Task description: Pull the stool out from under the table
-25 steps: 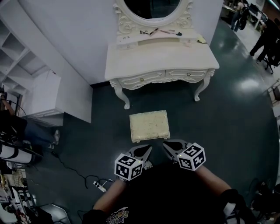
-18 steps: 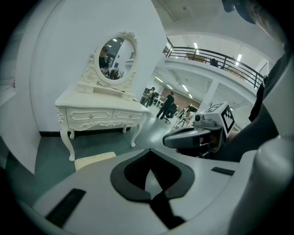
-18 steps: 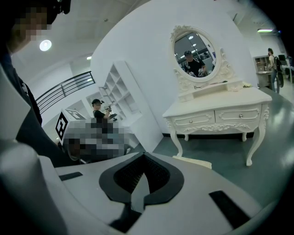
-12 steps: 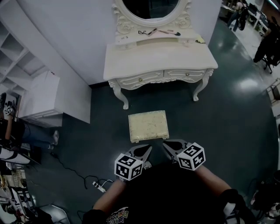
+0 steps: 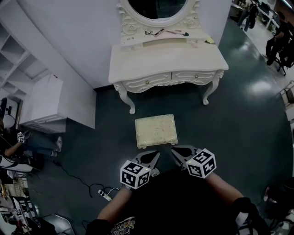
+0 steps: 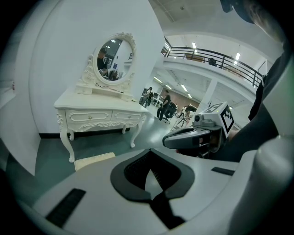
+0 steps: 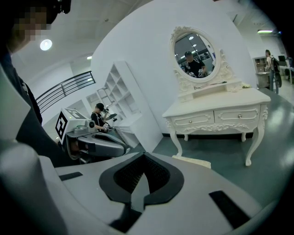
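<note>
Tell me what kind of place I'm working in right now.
Probably a mock bedroom corner set up inside a big open hall: an ornate white dressing table with oval mirror and a stool, yet a balcony railing overhead and people at workstations beyond.

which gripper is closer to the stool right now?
Right, narrowly. The right gripper sits just off the stool's near right corner; the left gripper hangs a little short of its near edge, about mid-width. Neither touches it.
</note>
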Demonstrator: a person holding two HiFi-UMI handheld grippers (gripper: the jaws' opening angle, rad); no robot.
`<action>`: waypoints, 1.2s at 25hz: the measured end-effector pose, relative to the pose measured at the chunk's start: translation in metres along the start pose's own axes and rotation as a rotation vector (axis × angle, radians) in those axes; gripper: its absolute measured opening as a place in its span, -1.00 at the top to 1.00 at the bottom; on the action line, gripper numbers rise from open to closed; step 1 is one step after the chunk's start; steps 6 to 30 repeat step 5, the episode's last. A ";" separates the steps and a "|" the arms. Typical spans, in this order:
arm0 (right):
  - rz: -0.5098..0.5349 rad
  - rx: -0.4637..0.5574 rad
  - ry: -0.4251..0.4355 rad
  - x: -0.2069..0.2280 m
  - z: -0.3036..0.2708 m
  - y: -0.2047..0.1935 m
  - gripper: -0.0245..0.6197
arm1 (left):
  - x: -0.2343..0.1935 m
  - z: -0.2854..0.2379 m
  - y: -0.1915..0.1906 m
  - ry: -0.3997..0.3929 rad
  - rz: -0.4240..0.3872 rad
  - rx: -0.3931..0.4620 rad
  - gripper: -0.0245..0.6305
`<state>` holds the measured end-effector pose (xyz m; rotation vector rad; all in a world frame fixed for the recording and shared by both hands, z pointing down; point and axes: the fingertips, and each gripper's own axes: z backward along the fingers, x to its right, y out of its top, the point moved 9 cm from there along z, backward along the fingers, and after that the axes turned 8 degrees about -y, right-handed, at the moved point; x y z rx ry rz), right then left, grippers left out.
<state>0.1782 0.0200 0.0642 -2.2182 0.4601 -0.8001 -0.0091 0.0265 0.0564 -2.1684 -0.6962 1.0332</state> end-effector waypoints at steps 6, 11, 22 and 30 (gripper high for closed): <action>0.006 -0.001 0.000 0.001 0.002 0.000 0.84 | 0.002 -0.001 0.000 -0.001 0.003 0.005 0.90; 0.006 -0.001 0.000 0.001 0.002 0.000 0.84 | 0.002 -0.001 0.000 -0.001 0.003 0.005 0.90; 0.006 -0.001 0.000 0.001 0.002 0.000 0.84 | 0.002 -0.001 0.000 -0.001 0.003 0.005 0.90; 0.006 -0.001 0.000 0.001 0.002 0.000 0.84 | 0.002 -0.001 0.000 -0.001 0.003 0.005 0.90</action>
